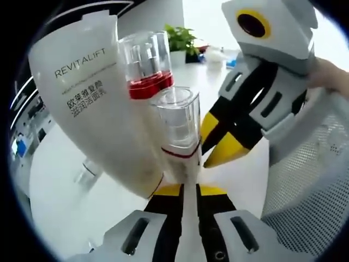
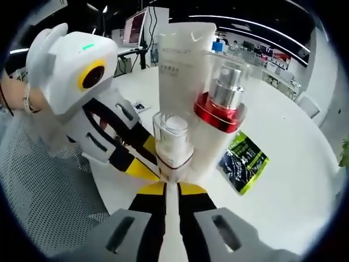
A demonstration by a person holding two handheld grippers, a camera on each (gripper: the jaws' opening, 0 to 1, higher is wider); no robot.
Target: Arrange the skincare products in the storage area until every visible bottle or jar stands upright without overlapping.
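- We see a white round table [image 2: 294, 142] under everything, with a white mesh basket [image 1: 311, 180] at its side; the basket also appears in the right gripper view [image 2: 38, 185].
- A big white tube [image 1: 92, 103] with the word REVITALIFT leans beside the bottles; in the right gripper view it stands behind them [image 2: 182, 60].
- A bottle with a red collar [image 1: 146, 65] and clear cap stands just beside the tube.
- A small clear-capped bottle [image 1: 177, 128] is in front, between both grippers.
- The left gripper [image 1: 185, 188] has its jaws almost closed on the small bottle's lower part.
- The right gripper [image 2: 170, 188] grips the same bottle [image 2: 172, 139], jaws close together.
- A green packet [image 2: 242, 161] lies flat on the table.
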